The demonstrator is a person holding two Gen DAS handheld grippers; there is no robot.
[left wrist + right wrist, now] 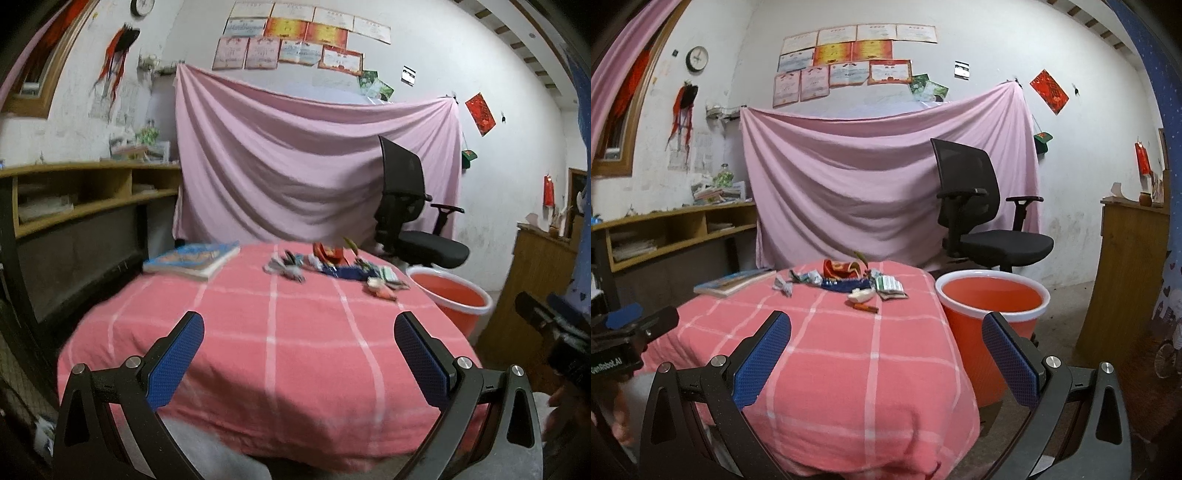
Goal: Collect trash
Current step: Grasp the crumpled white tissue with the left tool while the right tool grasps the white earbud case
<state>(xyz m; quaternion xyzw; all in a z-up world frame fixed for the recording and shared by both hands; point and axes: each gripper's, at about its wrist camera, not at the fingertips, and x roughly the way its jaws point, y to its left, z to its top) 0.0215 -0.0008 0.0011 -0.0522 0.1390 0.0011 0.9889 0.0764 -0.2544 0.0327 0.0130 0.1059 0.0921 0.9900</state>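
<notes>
Nearest the cameras, the left gripper (299, 354) and right gripper (886, 354) hung wide apart, holding nothing, above the near edge of the pink checked cloth (849, 369). Farther ahead of them lay the trash pile (849, 282) beside a book (192, 260). Just right of the right gripper stood the orange bucket (993, 299); nothing showed inside it.

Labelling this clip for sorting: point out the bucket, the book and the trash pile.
bucket (993, 275): right wrist view, far rim.
book (192, 258): left wrist view, cover.
trash pile (846, 286): right wrist view, blue wrapper mid-pile.
</notes>
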